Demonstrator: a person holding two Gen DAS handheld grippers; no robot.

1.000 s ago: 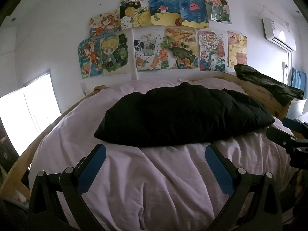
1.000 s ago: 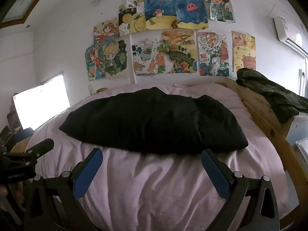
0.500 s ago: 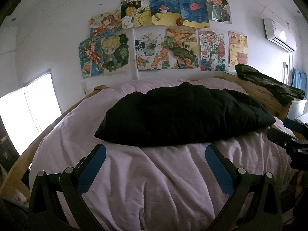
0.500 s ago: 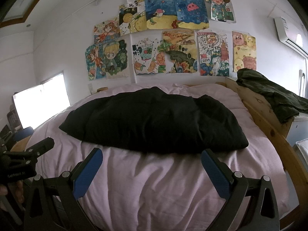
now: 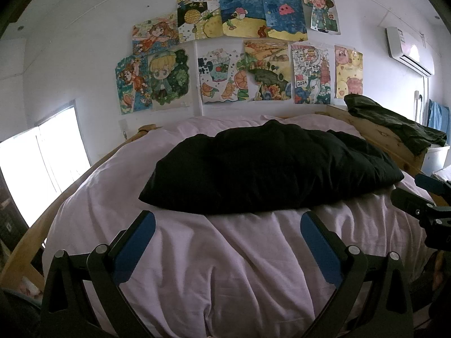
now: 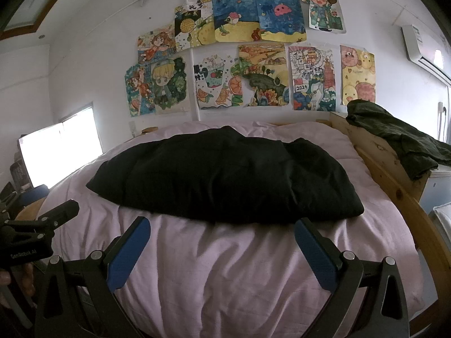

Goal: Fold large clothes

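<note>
A large black garment point(image 5: 267, 169) point(image 6: 225, 177) lies in a folded, puffy block across the middle of a bed covered in pale pink bedding point(image 5: 225, 267) point(image 6: 220, 270). My left gripper point(image 5: 228, 219) hovers open above the pink cover, just short of the garment's near edge, with nothing between its blue pads point(image 5: 135, 242). My right gripper point(image 6: 222, 224) is open too, at the garment's near edge, holding nothing. Each gripper shows in the other's view: the right one point(image 5: 420, 202) at the far right, the left one point(image 6: 42, 225) at the far left.
A wooden bed frame point(image 6: 394, 174) runs along the right side, with a dark green garment point(image 6: 400, 138) draped over its end board. Children's drawings point(image 5: 239, 50) cover the white wall behind. A bright window point(image 5: 36, 169) is at the left, an air conditioner point(image 5: 408, 48) high on the right.
Both views have shifted only slightly; the grippers stay open and the black garment has not moved.
</note>
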